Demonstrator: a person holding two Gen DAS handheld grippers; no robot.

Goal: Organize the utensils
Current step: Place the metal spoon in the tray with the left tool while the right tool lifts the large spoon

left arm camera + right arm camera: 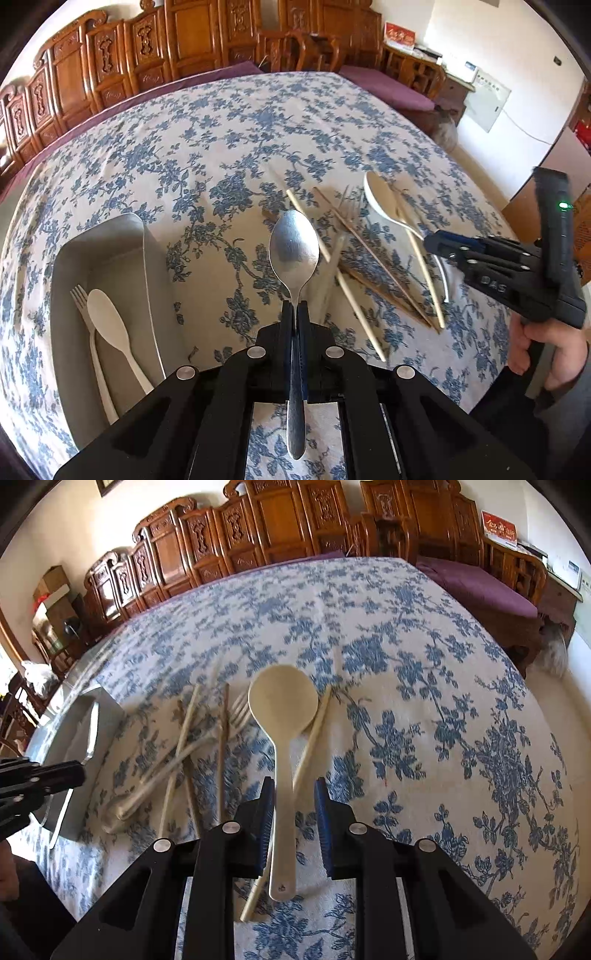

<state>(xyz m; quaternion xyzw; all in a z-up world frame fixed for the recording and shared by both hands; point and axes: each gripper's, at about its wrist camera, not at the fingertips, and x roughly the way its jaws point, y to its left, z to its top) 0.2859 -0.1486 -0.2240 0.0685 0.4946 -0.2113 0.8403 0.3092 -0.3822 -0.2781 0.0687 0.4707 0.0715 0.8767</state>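
While the left gripper (pixel 295 306) is squeezed tight on the thin neck of a metal spoon (pixel 294 251), the shiny bowl of that spoon sticks up past its tips and the handle runs back between its fingers, up off the table. Just to the left of this gripper sits a grey tray (pixel 110 266), and in it lie a white fork (pixel 90 332) and a white spoon (pixel 110 325), side by side and touching. To the right of this gripper, on the blue flowery tablecloth (pixel 207 147), is a messy pile of chopsticks (pixel 354 310), some pale and some brown, crossing over each other, with another fork (pixel 345 206) among them. The right gripper (pixel 294 794) has its jaws a little way apart, with the blue pads (pixel 321 805) on each side of the handle of a cream spoon (pixel 282 709). There is a gap at each pad, so it is not pinching the spoon. The cream spoon's round bowl points away from this gripper, and one pale chopstick (pixel 310 746) lies under it, slanting off to the right. To the left of this gripper lies the rest of the pile, and further left is the grey tray with the left gripper's dark tip in front of it. A hand (pixel 546 347) holds the right gripper's grip at the edge of the left wrist view
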